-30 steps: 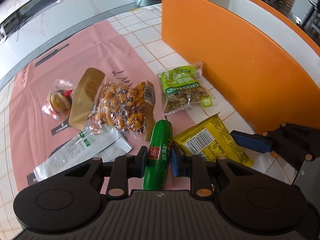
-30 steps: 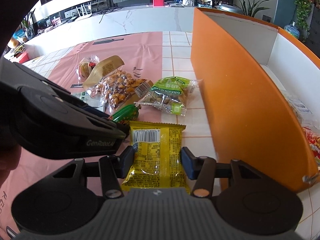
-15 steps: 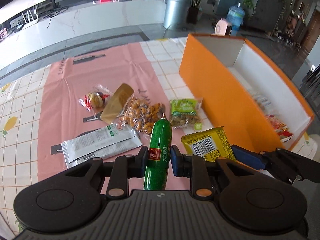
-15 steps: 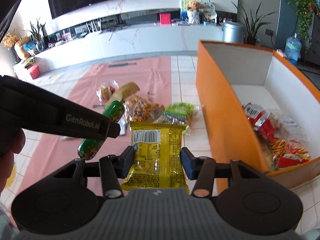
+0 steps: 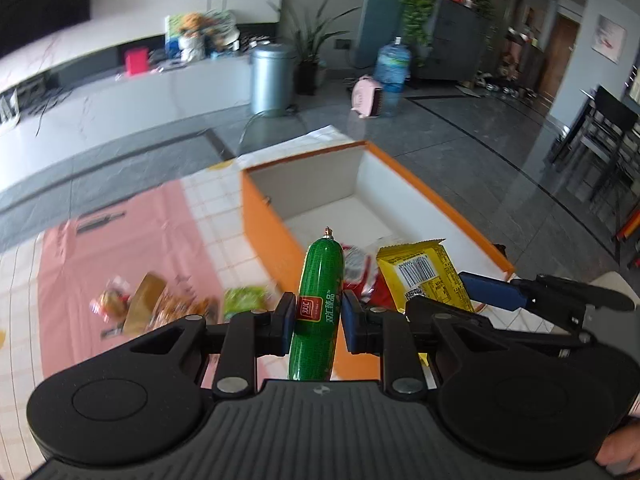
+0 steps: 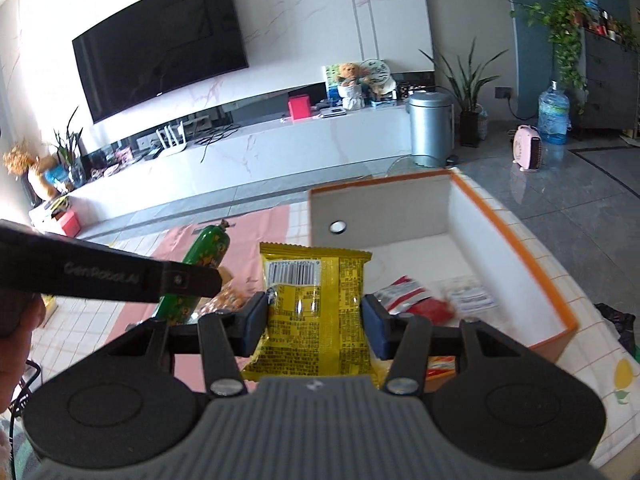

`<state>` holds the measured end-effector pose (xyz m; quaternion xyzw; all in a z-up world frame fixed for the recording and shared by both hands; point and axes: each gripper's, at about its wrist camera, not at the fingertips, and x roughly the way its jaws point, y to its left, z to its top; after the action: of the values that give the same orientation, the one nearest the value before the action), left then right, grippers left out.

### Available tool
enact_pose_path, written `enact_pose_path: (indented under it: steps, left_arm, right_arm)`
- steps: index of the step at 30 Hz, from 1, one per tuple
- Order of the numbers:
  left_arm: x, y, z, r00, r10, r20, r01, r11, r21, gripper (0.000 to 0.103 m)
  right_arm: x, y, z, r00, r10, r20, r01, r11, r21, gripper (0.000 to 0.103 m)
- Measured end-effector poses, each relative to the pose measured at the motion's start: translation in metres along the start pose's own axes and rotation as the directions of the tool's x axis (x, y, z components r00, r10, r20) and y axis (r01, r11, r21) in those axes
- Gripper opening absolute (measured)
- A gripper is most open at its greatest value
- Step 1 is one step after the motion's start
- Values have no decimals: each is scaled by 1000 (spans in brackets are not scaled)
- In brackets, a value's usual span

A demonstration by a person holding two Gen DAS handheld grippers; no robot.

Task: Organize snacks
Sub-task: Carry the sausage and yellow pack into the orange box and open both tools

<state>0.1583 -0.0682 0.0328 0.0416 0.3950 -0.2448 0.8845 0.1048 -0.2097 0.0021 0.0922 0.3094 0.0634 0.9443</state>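
My left gripper (image 5: 316,322) is shut on a green sausage stick (image 5: 318,304), held up in the air near the left wall of the orange box (image 5: 264,236). My right gripper (image 6: 316,322) is shut on a yellow snack packet (image 6: 316,304), held above the near end of the same box (image 6: 516,232). The packet also shows in the left wrist view (image 5: 424,274), and the sausage in the right wrist view (image 6: 198,272). Red and white snack packs (image 6: 416,294) lie inside the box.
Several snacks remain on the pink mat (image 5: 160,236): a green raisin pack (image 5: 244,298), a bag of nuts (image 5: 180,308), a brown pouch (image 5: 140,300) and a small wrapped sweet (image 5: 110,300). The table is tiled. Floor lies beyond the box.
Both grippers have risen high off the table with their snacks and moved toward the box. The views now look down into the box's white inside.
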Motion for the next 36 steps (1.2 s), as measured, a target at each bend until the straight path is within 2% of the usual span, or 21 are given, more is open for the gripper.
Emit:
enact_pose_path:
  steps: [4,8,16,22,28,36]
  left_arm:
    - [24,-25,21,999,-29,-25,31,997,76,27]
    - [54,-41,40,998,-8,-67,18,989,149,26]
    - [115,-38,62,981,55,-185,-10,972,237,26]
    - [153,-25,66,957,70,-283,2,969,247,26]
    - [180,-21,69,937,111,-331,-13,959,283,25]
    - [208,-17,70,910,159,-383,-21,940,340,25]
  right_arm:
    - [0,-39,19,999,32,-39,-30,997,65,49]
    - [15,-66,36,995,38,-94,-33,998,62,49]
    - [90,-104,55,964,32,-264,-30,999,11,49]
    - [143,-101,57,938,29,-345,-53,997,-59,49]
    - [182,-97,63,917,-20,-397,-47,986,-158,49]
    - [214,-89,65,885,-45,-464,-84,964,-254,49]
